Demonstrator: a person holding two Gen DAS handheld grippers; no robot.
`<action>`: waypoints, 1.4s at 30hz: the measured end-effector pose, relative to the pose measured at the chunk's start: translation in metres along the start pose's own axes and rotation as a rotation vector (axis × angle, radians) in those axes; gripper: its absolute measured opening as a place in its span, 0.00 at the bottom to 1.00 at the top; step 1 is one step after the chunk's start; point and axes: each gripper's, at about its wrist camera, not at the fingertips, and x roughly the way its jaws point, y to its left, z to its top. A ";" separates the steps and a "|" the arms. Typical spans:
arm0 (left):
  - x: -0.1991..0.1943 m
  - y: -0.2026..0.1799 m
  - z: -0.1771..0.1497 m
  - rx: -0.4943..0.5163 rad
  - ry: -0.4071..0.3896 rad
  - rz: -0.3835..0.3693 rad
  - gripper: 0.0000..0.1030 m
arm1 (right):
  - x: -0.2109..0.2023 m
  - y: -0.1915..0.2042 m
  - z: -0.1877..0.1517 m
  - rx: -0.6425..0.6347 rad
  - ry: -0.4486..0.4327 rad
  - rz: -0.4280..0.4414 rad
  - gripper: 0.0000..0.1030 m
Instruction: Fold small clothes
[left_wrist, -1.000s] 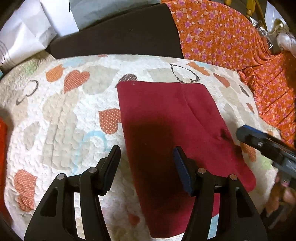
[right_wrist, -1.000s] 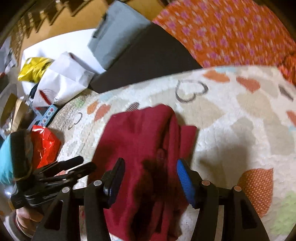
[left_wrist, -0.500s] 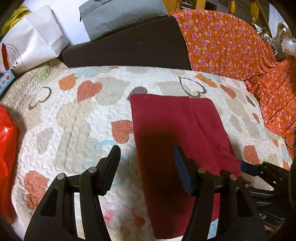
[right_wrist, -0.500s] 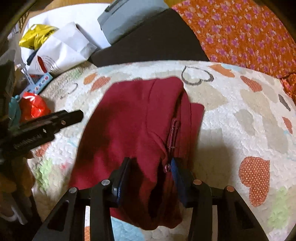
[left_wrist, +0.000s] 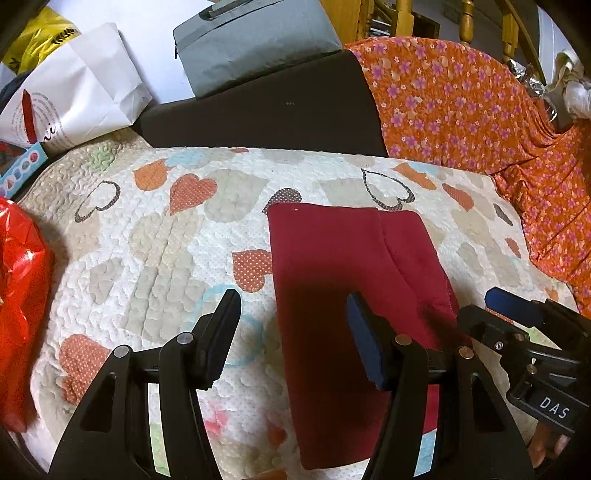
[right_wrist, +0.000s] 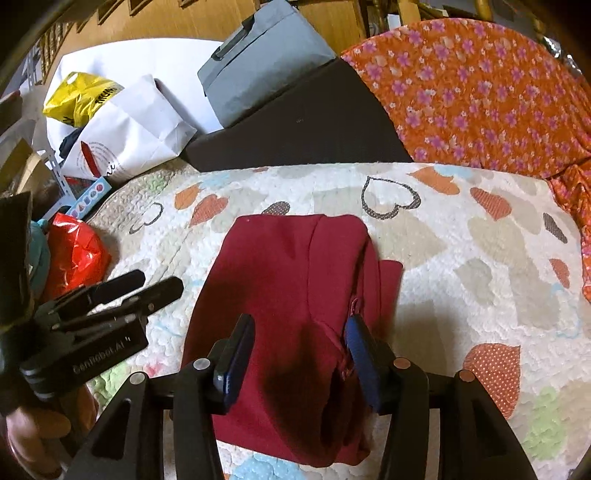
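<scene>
The folded garment (left_wrist: 343, 280) lies on the quilt (left_wrist: 155, 243) before me; behind it, a dark cushion (left_wrist: 266, 107) bears a bag (left_wrist: 251, 40); a patterned cloth (left_wrist: 472, 110) lies to the right, a paper bag (left_wrist: 77, 96) left.

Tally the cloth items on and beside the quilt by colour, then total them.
Dark red: 1, the folded garment on the heart-print quilt.
Orange with purple flowers: 1, the floral fabric behind and to the right of the quilt.
Total: 2
</scene>
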 end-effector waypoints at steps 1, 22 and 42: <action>0.000 0.000 0.000 0.002 -0.001 0.001 0.58 | 0.000 0.000 0.000 -0.001 0.001 -0.002 0.48; -0.012 -0.004 0.002 -0.010 -0.061 0.061 0.58 | -0.004 -0.003 0.000 0.013 -0.008 -0.004 0.48; -0.006 -0.007 0.000 -0.001 -0.050 0.066 0.58 | 0.002 -0.004 -0.004 0.019 0.010 0.003 0.48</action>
